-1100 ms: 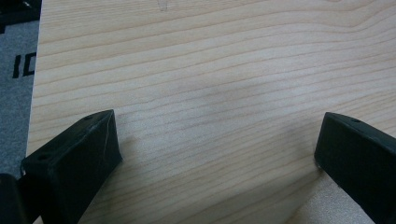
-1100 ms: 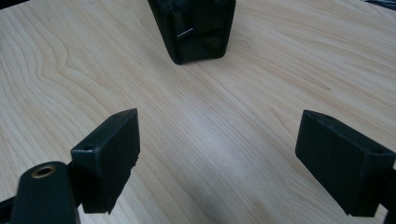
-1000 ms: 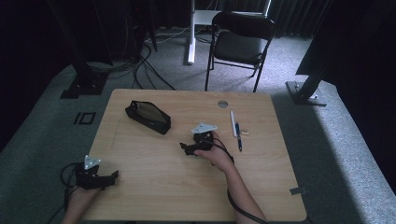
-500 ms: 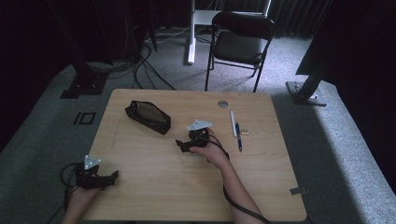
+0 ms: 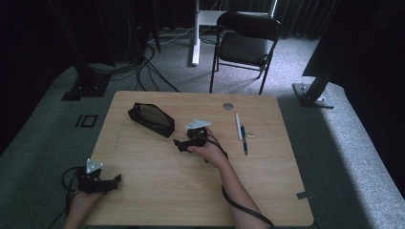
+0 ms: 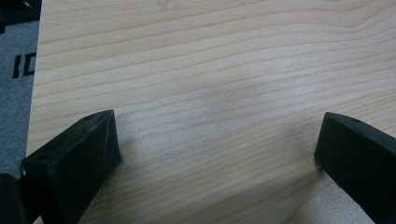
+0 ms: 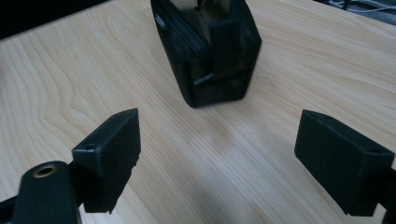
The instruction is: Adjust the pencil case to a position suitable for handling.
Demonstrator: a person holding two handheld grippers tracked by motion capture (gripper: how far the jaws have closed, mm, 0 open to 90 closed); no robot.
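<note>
Black and boxy, the pouch [image 5: 151, 119] lies on the table [image 5: 157, 191], toward its far left. The right gripper [image 5: 179, 144] has slid leftward toward it since a second ago and now sits just short of the pouch's near end, jaws spread wide around bare wood. A grasp looks imminent. The left gripper [image 5: 115, 180] rests unmoved near the table's front left corner, jaws spread too.
</note>
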